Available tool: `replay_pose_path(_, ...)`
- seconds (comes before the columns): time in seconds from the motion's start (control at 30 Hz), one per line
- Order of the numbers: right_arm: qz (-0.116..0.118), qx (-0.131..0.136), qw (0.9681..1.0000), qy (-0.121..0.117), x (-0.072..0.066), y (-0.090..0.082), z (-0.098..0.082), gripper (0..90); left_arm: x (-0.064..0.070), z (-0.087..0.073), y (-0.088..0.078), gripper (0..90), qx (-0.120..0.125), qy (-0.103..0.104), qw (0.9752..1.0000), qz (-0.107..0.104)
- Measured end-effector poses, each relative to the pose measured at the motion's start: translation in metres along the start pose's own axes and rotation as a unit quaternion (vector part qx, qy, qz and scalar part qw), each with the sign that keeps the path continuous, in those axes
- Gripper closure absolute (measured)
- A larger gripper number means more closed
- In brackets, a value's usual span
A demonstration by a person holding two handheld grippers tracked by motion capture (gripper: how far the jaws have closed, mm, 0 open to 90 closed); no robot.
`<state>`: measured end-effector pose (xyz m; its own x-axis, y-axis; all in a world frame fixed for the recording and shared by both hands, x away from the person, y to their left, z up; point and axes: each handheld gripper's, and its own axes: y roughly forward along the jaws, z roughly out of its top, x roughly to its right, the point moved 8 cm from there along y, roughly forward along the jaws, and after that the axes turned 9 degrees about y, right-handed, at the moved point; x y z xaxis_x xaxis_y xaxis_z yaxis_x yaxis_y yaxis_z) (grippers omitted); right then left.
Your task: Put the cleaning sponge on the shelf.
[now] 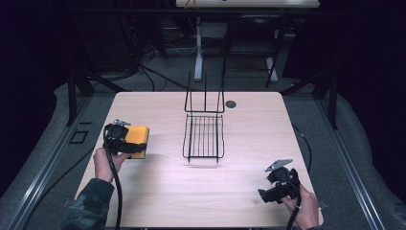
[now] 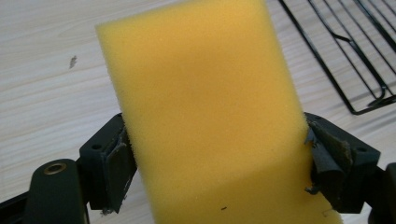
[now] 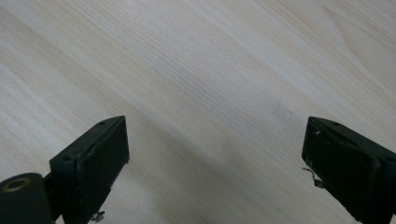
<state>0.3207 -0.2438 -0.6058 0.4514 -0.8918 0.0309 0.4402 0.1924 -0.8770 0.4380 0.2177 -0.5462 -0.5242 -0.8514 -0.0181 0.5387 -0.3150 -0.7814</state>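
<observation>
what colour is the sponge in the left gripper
Yellow all over; the sponge shows best in the left gripper view, clamped in the left gripper.

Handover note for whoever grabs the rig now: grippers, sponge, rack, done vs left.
Left gripper: shut on the yellow sponge, pads pressing both its sides, at the table's left side.
Right gripper: open, nothing between its jaws, over bare table near the front right corner.
Wire rack: mid-table, nothing in it.
Done: sponge gripped.
Left: likely carry the sponge to the rack and set it in; right gripper has no part so far.
</observation>
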Motion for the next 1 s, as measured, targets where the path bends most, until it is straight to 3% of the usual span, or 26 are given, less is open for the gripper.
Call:
replay_pose_path(0.03,-0.002,-0.002,1.0000,-0.001,-0.001,-0.001,0.000,7.0,0.004,0.003,0.000,18.7,0.004,0.004,0.9999,-0.008)
replay_pose_path(0.37,0.000,-0.001,1.0000,-0.002,-0.001,-0.001,0.000,7.2,0.017,0.011,0.001,18.7,0.003,0.020,0.9996,-0.020)
replay_pose_path(0.43,0.000,-0.002,1.0000,-0.003,-0.001,-0.001,0.000,7.3,0.022,0.015,0.000,18.7,0.005,0.031,0.9991,-0.029)
replay_pose_path(1.0,0.006,0.015,0.9998,-0.008,-0.003,-0.004,0.002,7.7,0.048,0.037,0.002,18.7,0.010,0.062,0.9957,-0.068)
